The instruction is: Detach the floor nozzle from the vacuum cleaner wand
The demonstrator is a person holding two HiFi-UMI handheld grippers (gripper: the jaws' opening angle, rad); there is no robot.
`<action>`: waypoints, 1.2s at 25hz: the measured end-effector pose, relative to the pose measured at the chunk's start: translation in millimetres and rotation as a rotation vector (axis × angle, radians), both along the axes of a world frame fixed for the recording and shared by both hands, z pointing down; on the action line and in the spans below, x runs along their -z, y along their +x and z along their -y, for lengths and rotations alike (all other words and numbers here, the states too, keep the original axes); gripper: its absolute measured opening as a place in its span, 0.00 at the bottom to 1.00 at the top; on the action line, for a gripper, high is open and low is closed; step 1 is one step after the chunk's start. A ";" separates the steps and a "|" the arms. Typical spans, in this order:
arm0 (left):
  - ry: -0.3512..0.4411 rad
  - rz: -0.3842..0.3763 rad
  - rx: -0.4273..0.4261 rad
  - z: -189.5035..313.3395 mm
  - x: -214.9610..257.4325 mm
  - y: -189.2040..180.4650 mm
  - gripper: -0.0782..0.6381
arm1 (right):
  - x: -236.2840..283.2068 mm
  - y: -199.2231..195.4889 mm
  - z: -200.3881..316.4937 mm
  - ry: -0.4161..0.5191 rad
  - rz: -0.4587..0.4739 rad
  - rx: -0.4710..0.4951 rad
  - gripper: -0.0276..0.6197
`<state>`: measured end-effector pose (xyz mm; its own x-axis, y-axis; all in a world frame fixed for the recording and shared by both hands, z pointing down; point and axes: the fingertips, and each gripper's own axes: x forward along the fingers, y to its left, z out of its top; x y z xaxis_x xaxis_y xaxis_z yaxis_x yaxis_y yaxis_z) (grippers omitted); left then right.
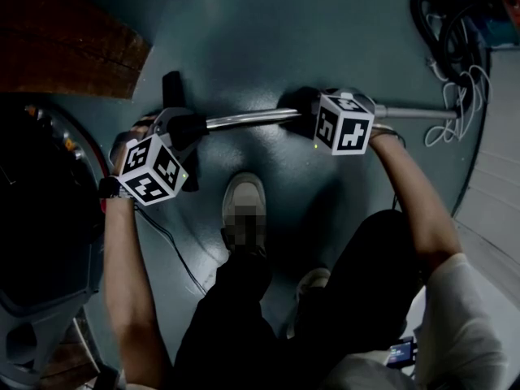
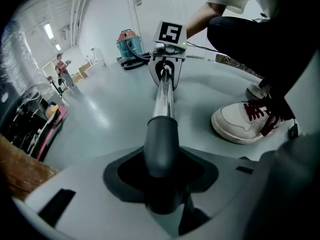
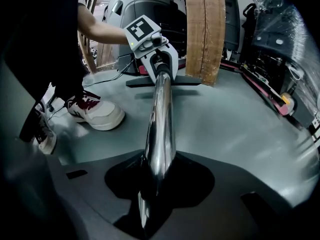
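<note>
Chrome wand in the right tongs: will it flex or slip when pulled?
Probably stiff: the chrome wand runs straight from the right tongs to the grey cuff in the left tongs, no sag. Likely slippery: its round, polished surface gives the tongs little bite, so it may slide or twist under a pull.

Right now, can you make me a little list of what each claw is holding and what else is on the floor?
left claw: closed on the dark grey neck at one end of the wand
right claw: closed on the shiny wand, further along it
join: neck and wand are together, not pulled apart
wand's pose: lying about level, low over the floor
shoe: white, flat on the floor beside the wand, between the person's arms
far off: a teal vacuum cleaner stands on the floor
</note>
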<state>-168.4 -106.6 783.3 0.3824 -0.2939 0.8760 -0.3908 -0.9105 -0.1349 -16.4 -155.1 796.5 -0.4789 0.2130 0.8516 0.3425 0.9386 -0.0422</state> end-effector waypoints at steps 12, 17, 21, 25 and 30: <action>-0.222 -0.089 0.035 -12.1 -14.9 0.7 0.34 | -6.5 -0.1 -2.1 0.036 -0.018 0.019 0.24; -0.212 -0.069 0.024 -10.5 -13.2 0.7 0.34 | -5.6 0.1 -2.3 0.023 -0.003 0.017 0.24; -0.135 -0.049 0.025 -8.9 -9.4 0.3 0.33 | -6.7 1.8 -3.7 0.011 0.005 0.005 0.24; -0.062 0.011 -0.018 -5.3 -5.1 -1.0 0.33 | -2.4 0.3 -2.9 0.015 0.009 0.013 0.24; -0.031 0.099 -0.006 -10.4 -3.3 -39.5 0.33 | -17.4 22.8 4.7 0.032 -0.060 0.004 0.24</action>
